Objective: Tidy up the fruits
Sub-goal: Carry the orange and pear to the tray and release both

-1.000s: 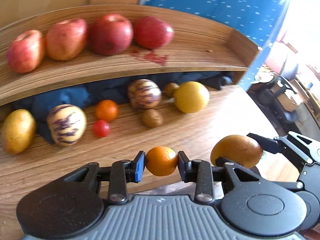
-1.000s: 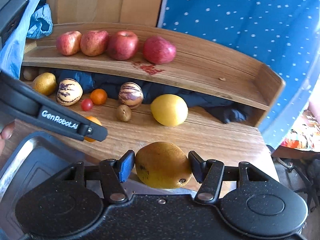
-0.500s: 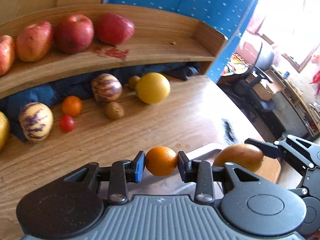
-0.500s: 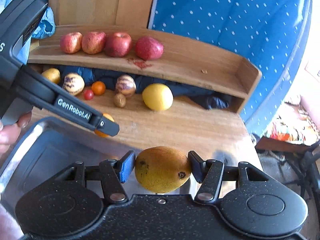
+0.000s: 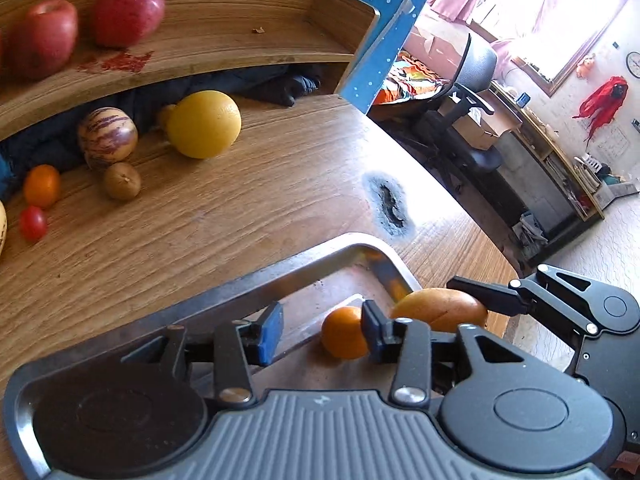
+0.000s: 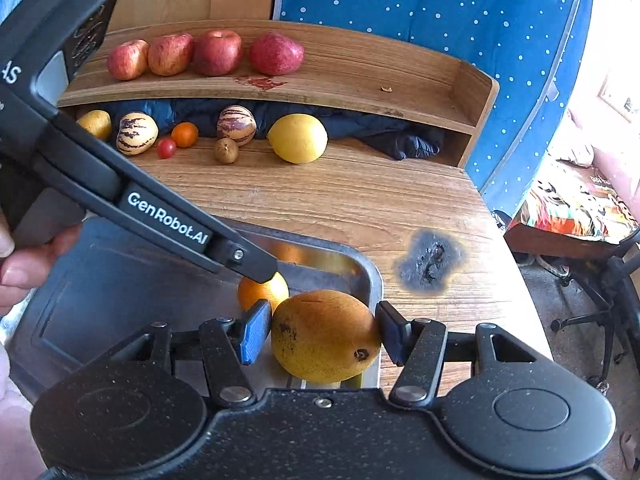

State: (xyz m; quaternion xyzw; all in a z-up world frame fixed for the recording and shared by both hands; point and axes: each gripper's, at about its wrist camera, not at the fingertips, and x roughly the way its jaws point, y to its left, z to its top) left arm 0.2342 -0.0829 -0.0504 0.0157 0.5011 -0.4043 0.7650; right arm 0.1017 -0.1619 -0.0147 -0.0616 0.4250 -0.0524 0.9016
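The left gripper [image 5: 322, 334] has its blue-padded jaws spread apart over the near right corner of a metal tray [image 5: 280, 272]; a small orange [image 5: 345, 333] sits in the tray against the inner side of its right finger, partly hidden by that finger, and whether the pad still touches it cannot be told. Half a second ago the same jaws were pinching this orange above the table, so it has been let go. The right gripper [image 6: 320, 334], just beside, is closed on a large yellow-brown mango [image 6: 325, 336], holding it over the tray's corner; from the left wrist view only the mango's top shows behind the finger, and from the right wrist view the left gripper's arm covers most of the orange. The tray's near edge is cut off by the gripper bodies in both views. Beyond the tray lies the wooden table [image 6: 340, 196] with a dark burn mark [image 6: 430, 260]. Farther back, a large yellow citrus [image 6: 298, 138], two striped melons [image 6: 236, 120], a small brown fruit [image 6: 226, 151], a small orange fruit [image 6: 185, 134] and a red tomato [image 6: 166, 148] rest by a dark cloth under a wooden shelf [image 6: 360, 76] carrying four red apples [image 6: 218, 53]. Part of a hand [image 6: 28, 264] shows at the left edge.
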